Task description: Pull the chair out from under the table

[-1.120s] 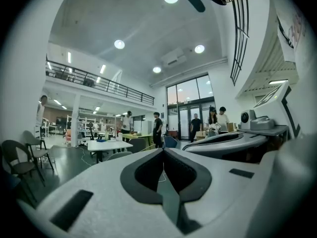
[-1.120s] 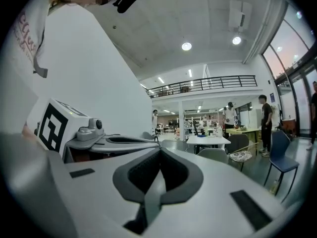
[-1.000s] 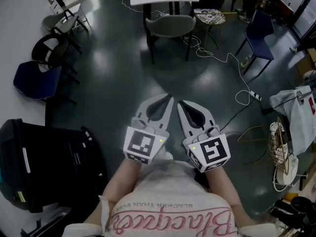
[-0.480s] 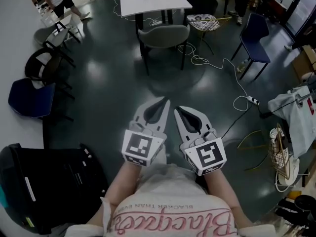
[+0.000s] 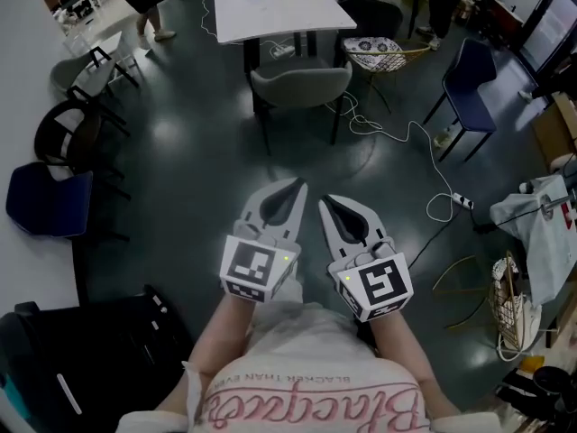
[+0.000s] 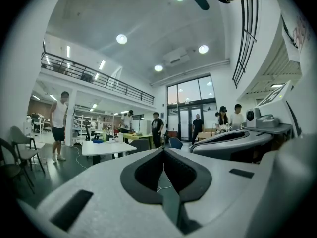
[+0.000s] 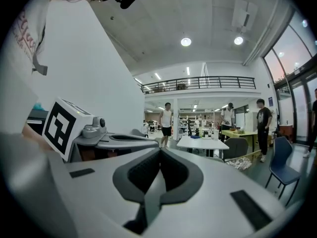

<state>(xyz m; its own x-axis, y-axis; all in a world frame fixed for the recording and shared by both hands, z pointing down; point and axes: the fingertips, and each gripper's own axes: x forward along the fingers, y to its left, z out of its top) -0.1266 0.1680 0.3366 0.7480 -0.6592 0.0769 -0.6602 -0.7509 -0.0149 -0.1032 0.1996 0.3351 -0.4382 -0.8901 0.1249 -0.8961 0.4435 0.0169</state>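
Observation:
A grey chair (image 5: 299, 84) stands tucked against the near edge of a white table (image 5: 284, 12) at the top of the head view. Both lie well ahead of me across dark floor. My left gripper (image 5: 297, 186) and right gripper (image 5: 323, 201) are held side by side at waist height, pointing toward the chair, both shut with nothing in them. The left gripper view shows its shut jaws meeting at the left gripper (image 6: 163, 150), with the table (image 6: 106, 148) far off. In the right gripper view the right gripper (image 7: 160, 150) is shut too, the table (image 7: 203, 143) and chair (image 7: 237, 148) beyond.
A white cable (image 5: 424, 152) snakes over the floor right of the chair. A patterned basket seat (image 5: 379, 52) and a blue chair (image 5: 464, 75) stand at the right. Black chairs (image 5: 68, 133) line the left wall. A black case (image 5: 90, 359) sits at the lower left. People stand behind the table.
The table and chair have come nearer and lower in the head view as I move forward. Both grippers stay shut and side by side.

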